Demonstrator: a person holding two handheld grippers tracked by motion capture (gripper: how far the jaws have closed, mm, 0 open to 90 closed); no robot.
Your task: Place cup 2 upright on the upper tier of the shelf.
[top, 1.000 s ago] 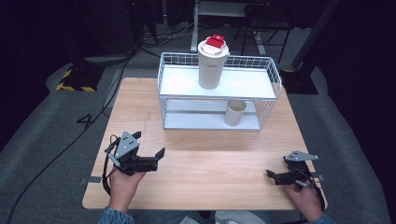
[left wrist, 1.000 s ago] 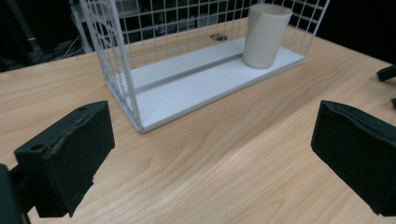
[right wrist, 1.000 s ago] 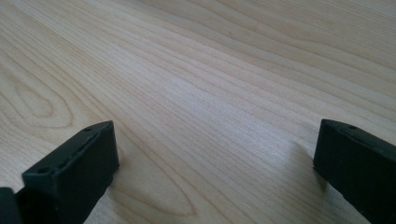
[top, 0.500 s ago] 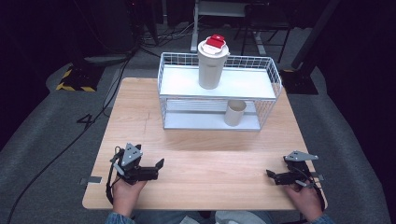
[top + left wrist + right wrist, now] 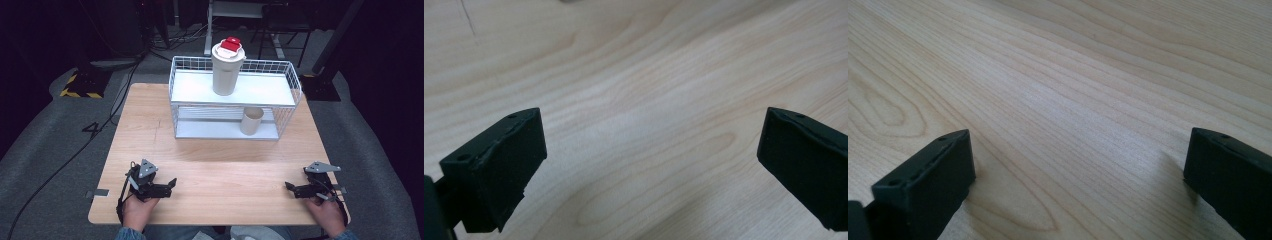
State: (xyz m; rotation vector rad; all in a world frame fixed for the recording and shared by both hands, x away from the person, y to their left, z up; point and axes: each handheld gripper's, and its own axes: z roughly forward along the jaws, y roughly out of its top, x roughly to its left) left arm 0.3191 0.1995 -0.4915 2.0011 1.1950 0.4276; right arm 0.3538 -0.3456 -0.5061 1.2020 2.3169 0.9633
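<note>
Pale wooden table (image 5: 225, 165) in a dark room bears left gripper (image 5: 170, 184) and right gripper (image 5: 289, 188), both spread wide, empty.

The high view is looking forward and down over the whole tabletop (image 5: 215, 150); both gripper views are skimming its near-edge wood from close up, sharing that surface.
</note>
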